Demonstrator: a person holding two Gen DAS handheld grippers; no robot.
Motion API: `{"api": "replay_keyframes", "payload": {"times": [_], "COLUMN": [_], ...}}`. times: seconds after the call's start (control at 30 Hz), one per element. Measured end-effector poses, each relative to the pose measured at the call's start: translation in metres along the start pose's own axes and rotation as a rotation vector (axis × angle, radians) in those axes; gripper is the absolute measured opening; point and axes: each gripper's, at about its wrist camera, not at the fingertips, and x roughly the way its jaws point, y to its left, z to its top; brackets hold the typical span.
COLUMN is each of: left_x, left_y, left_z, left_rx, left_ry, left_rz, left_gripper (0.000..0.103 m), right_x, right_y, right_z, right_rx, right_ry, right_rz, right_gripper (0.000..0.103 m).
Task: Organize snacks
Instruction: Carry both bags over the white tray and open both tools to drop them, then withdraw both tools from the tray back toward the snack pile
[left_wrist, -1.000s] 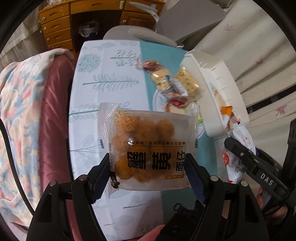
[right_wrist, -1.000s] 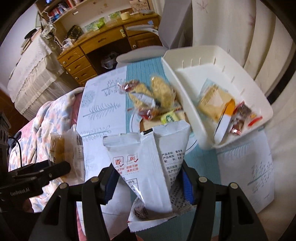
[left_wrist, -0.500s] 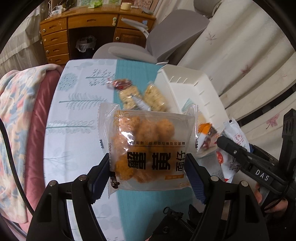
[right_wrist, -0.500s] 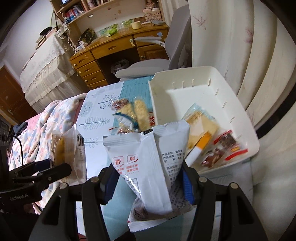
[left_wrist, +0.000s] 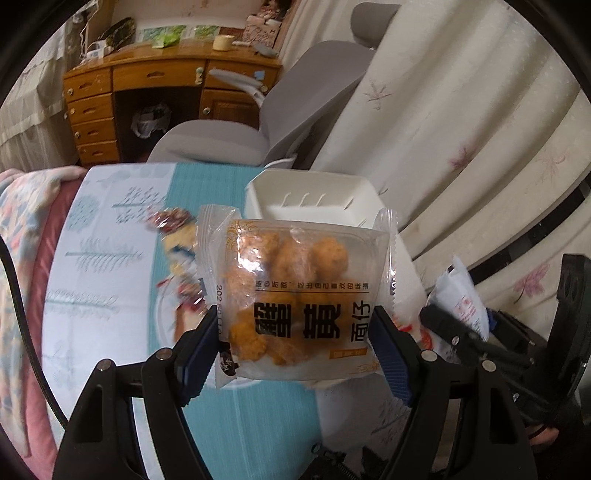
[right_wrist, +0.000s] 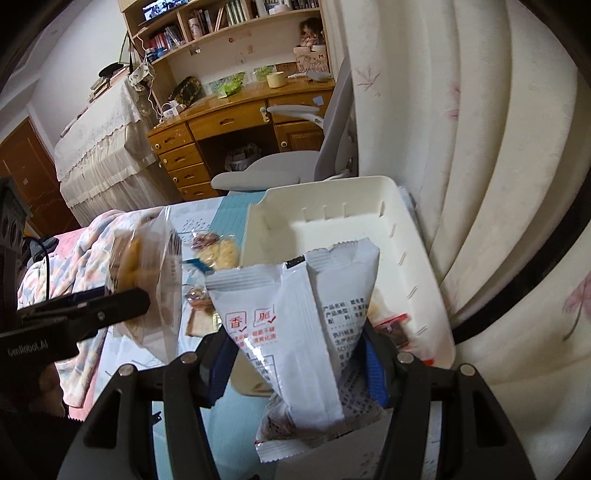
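Observation:
My left gripper (left_wrist: 293, 339) is shut on a clear packet of orange fried snack balls (left_wrist: 295, 295), held up in front of the white plastic bin (left_wrist: 314, 199). My right gripper (right_wrist: 295, 358) is shut on a white snack bag with red print (right_wrist: 295, 314), held above the near end of the bin (right_wrist: 332, 206). The left gripper and its packet (right_wrist: 144, 280) show at the left of the right wrist view. The right gripper and white bag (left_wrist: 465, 299) show at the right of the left wrist view. Loose snack packets (right_wrist: 214, 251) lie on the table left of the bin.
The table has a teal and white leaf-print cloth (left_wrist: 110, 229). A grey office chair (right_wrist: 280, 166) and a wooden desk (left_wrist: 147, 85) stand beyond it. A flowered blanket (right_wrist: 74, 251) lies at the left, curtains (right_wrist: 461, 147) at the right. Red-wrapped snacks (right_wrist: 395, 328) lie in the bin.
Both grippers have risen and tilted up with their packets. The bin has shifted toward the middle of both views, and more of the desk and room shows behind.

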Motion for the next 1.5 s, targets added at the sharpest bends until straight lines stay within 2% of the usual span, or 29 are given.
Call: {"api": "replay_keyframes", "payload": {"times": [0.23,0.43,0.7,0.8,0.87,0.97,1.23,1.5], "left_x": [0.029,0.050,0.064,0.060,0.056,0.050,0.025,-0.009], "left_y": [-0.026,-0.044,-0.054,-0.053,-0.053,-0.050,-0.030,0.003], "left_z": [0.023,0.030,0.030,0.029,0.028,0.026,0.013,-0.010], "left_rx": [0.016,0.033,0.043,0.037,0.039,0.029,-0.013,-0.061], "left_ry": [-0.049,-0.043,-0.009,-0.020,-0.028,-0.032,-0.045,-0.056], "left_rz": [-0.029,-0.037,-0.027,-0.050,-0.048,-0.052,-0.028,-0.001], "left_gripper": [0.079,0.079,0.093,0.096,0.099,0.099,0.099,0.099], "right_x": [0.009,0.014,0.019,0.021,0.021,0.018,0.013,0.007], "right_y": [-0.029,-0.044,-0.049,-0.049,-0.049,-0.049,-0.042,-0.018], "right_z": [0.006,0.008,0.007,0.005,0.003,0.003,0.000,-0.006], "right_rx": [-0.020,-0.028,-0.014,-0.010,-0.005,0.007,0.052,0.066], "right_ry": [-0.008,-0.014,0.010,0.024,0.024,0.009,0.004,0.004], "right_rz": [0.006,0.021,0.015,0.012,0.016,0.014,0.034,0.061], "right_gripper": [0.060,0.060,0.060,0.063,0.074,0.085,0.085,0.085]}}
